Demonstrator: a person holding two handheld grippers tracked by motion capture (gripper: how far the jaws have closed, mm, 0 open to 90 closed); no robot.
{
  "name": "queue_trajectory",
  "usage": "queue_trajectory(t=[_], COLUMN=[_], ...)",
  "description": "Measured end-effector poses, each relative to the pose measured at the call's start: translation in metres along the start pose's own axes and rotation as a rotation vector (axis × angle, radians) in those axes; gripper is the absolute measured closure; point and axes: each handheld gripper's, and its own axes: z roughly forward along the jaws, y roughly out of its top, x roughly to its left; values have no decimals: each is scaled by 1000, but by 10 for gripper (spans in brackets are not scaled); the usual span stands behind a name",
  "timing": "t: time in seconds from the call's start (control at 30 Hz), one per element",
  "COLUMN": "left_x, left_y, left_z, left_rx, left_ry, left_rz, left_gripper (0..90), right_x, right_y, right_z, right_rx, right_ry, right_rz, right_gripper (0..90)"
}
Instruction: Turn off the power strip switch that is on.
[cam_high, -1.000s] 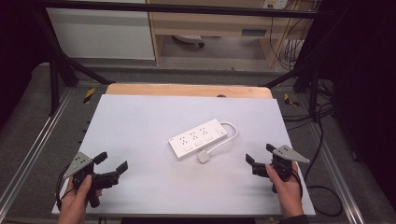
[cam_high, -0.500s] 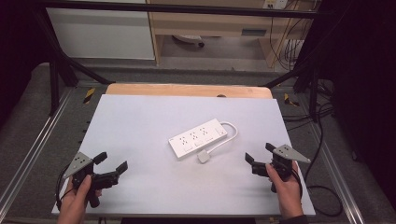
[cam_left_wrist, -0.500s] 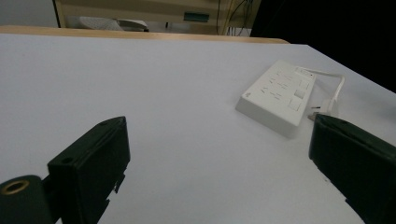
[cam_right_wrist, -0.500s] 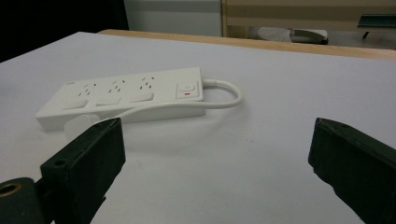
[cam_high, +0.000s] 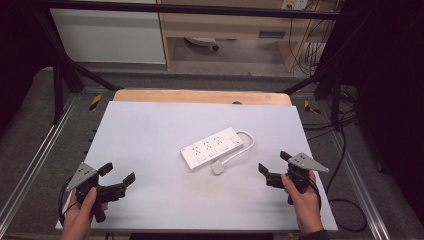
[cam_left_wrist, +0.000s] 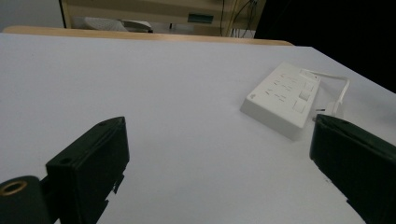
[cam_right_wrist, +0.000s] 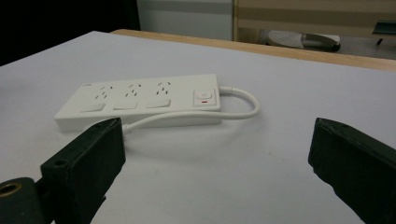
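A white power strip (cam_high: 212, 147) lies near the middle of the white table (cam_high: 150, 130), its short cable (cam_high: 239, 150) looping round to a plug (cam_high: 217, 168) beside it. My left gripper (cam_high: 117, 176) rests open at the table's near left corner, well apart from the strip. At the near right my right gripper (cam_high: 274, 163) is open too, a little way from the plug. In the left gripper view the power strip (cam_left_wrist: 282, 99) lies ahead to the right; in the right gripper view the power strip (cam_right_wrist: 140, 105) lies just ahead with its switch (cam_right_wrist: 204, 97) at the right end.
A wooden edge (cam_high: 200, 96) runs along the table's far side. Metal frame rails (cam_high: 35, 160) flank the table, and cables (cam_high: 345, 215) hang off the right. A cabinet (cam_high: 107, 35) and shelving stand beyond.
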Motion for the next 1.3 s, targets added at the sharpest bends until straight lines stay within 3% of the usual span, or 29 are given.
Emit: queue_trajectory(t=[0.13,0.8,1.3], left_x=[-1,-2,-2], left_y=[0,0,0], left_z=[0,0,0], left_rx=[2,-3,6], left_ry=[-3,-3,-4], left_rz=[2,15,17], left_gripper=[46,47,47], right_x=[3,13,23], right_y=[3,26,45], right_z=[4,20,40], right_rx=[17,52,52], right_ry=[10,61,95], right_rz=[-22,-37,-52], right_gripper=[44,36,39])
